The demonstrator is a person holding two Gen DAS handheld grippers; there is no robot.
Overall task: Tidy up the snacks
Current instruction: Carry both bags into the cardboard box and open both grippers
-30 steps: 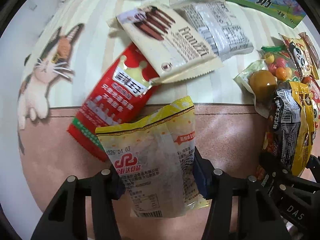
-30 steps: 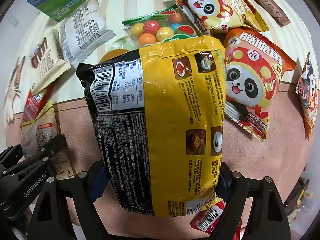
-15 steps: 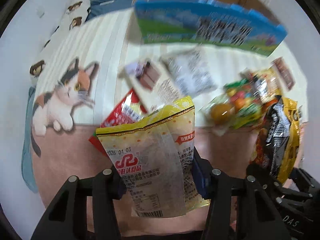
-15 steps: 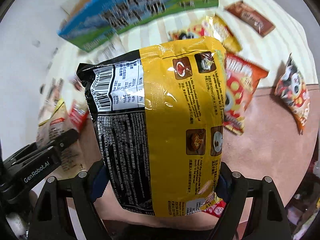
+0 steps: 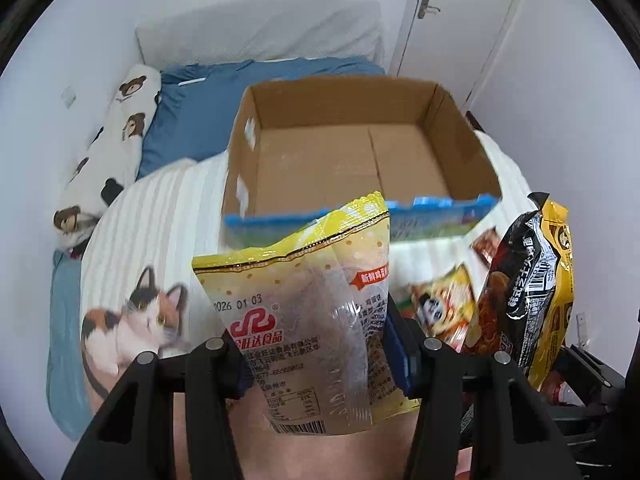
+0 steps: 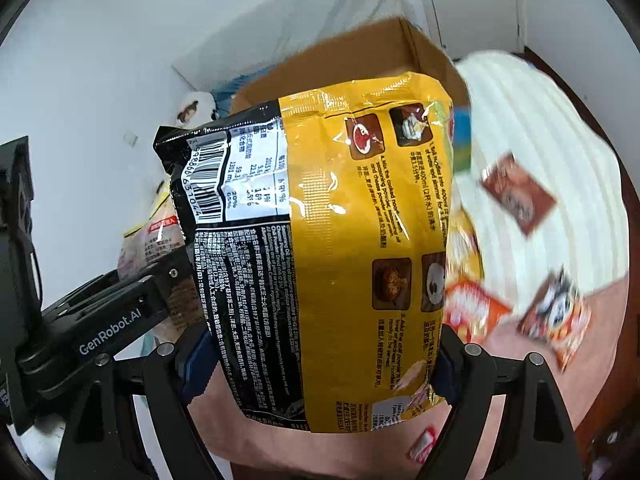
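**Left wrist and right wrist: both packets lifted, box ahead**

Left wrist view, nearest to me: my left gripper [image 5: 316,356] is clenched on the pale yellow snack packet [image 5: 304,300]; beside it my right gripper [image 6: 320,360] clamps the yellow-and-black noodle packet [image 6: 340,240], which fills most of its own view. Below both lies a blanket [image 5: 160,216] with cream stripes, a pinkish band and a printed calico cat [image 5: 132,320]; loose snack packets [image 6: 516,196] are scattered on it, blurred. Farther off stands the open cardboard box [image 5: 360,160], blue-green printed outside, nothing visible inside; behind it a blue sheet [image 5: 192,120], a bear-print pillow [image 5: 116,136], white walls and a door [image 5: 460,16]. A second ago both cameras looked down close on the snack pile; now the box interior and room are visible; both grips are unchanged.
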